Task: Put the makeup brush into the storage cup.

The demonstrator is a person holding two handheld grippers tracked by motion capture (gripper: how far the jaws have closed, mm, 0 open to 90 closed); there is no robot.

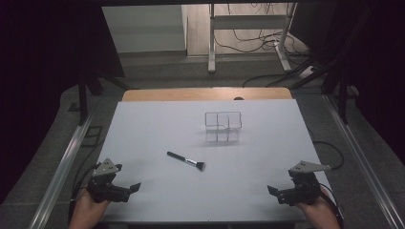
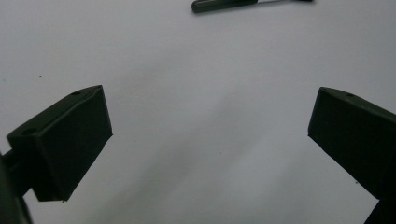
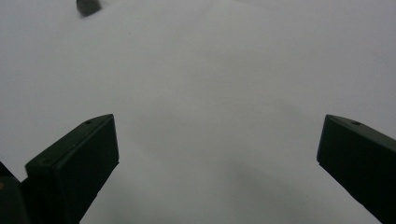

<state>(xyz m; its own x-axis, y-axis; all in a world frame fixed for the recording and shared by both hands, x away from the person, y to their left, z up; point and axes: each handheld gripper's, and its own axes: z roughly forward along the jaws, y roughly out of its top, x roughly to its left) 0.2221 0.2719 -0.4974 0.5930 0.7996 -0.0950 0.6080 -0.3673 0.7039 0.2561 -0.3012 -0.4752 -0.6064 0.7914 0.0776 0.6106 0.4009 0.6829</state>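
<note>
At the near left corner of the white table [image 1: 157,129] the left gripper [image 1: 125,189] rests low over the surface in the person's left hand [image 1: 86,210], pointing inward toward the middle; in the left gripper view its two black jaws stand wide apart with nothing between them but bare tabletop, and the dark handle end of the brush [image 2: 224,4] lies at the top edge, well ahead of the jaws. Toward the centre of the table the makeup brush [image 1: 186,161] lies flat, its black handle pointing to the far left and its dark bristle head to the near right; it is well apart from both grippers. Beyond it, a little to the right, stands a clear organizer [image 1: 223,126] with several compartments, upright and apart from the brush. At the near right corner the right gripper [image 1: 276,192] sits in the right hand [image 1: 317,210], also aimed inward; in the right gripper view its jaws are spread wide and hold nothing.
</note>
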